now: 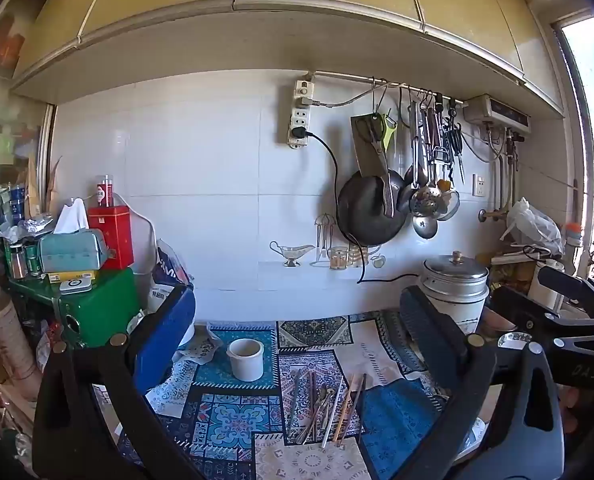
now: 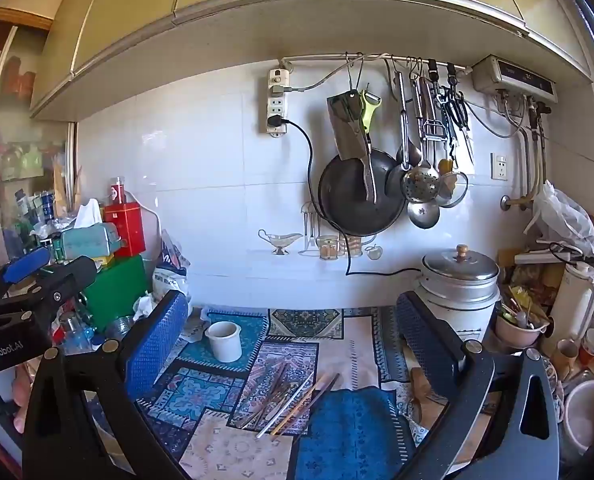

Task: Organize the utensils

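While your left claw (image 1: 297, 320) and right claw (image 2: 293, 320) hover released, loose chopsticks and metal cutlery (image 1: 325, 412) lie beside the white ceramic cup (image 1: 245, 358).

Left tool (image 1: 297, 320): jaws spread wide, nothing between, near level | Right tool (image 2: 293, 320): jaws spread wide, nothing between, near level, alongside left.

Glossy white ceramic cup (image 1: 245, 359); patterned cloth mat (image 1: 233, 420); shiny metal pot lid (image 1: 455, 269); glossy wall tiles (image 1: 197, 184).
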Motion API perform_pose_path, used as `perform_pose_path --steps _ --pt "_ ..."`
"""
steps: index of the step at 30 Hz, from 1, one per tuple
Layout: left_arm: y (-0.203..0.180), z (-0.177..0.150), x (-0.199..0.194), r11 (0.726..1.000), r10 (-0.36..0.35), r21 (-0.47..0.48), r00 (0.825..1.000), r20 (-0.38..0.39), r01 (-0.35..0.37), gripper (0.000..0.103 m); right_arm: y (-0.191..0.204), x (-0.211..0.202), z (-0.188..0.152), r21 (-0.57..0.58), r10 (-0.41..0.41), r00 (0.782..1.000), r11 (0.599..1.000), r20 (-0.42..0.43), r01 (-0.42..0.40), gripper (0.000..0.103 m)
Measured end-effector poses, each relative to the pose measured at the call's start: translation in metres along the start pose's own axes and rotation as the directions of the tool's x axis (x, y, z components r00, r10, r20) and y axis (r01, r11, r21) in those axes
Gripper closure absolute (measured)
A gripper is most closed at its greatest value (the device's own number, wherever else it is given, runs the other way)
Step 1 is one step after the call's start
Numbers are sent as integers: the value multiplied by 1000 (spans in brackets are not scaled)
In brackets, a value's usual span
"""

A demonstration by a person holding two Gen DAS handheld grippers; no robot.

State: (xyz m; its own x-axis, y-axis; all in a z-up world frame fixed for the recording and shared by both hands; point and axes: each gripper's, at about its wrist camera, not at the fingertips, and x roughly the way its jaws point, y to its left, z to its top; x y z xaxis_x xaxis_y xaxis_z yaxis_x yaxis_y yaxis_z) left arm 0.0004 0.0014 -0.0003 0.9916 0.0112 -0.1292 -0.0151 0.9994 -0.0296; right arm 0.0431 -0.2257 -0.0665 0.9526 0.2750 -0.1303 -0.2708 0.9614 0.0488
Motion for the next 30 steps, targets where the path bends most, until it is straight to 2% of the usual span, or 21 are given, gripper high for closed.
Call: perform_pose_path --steps 30 --pt "18 -8 20 1000 10 -22 998 -59 -11 0 11 10 0 -21 12 999 1000 -35 -13 0"
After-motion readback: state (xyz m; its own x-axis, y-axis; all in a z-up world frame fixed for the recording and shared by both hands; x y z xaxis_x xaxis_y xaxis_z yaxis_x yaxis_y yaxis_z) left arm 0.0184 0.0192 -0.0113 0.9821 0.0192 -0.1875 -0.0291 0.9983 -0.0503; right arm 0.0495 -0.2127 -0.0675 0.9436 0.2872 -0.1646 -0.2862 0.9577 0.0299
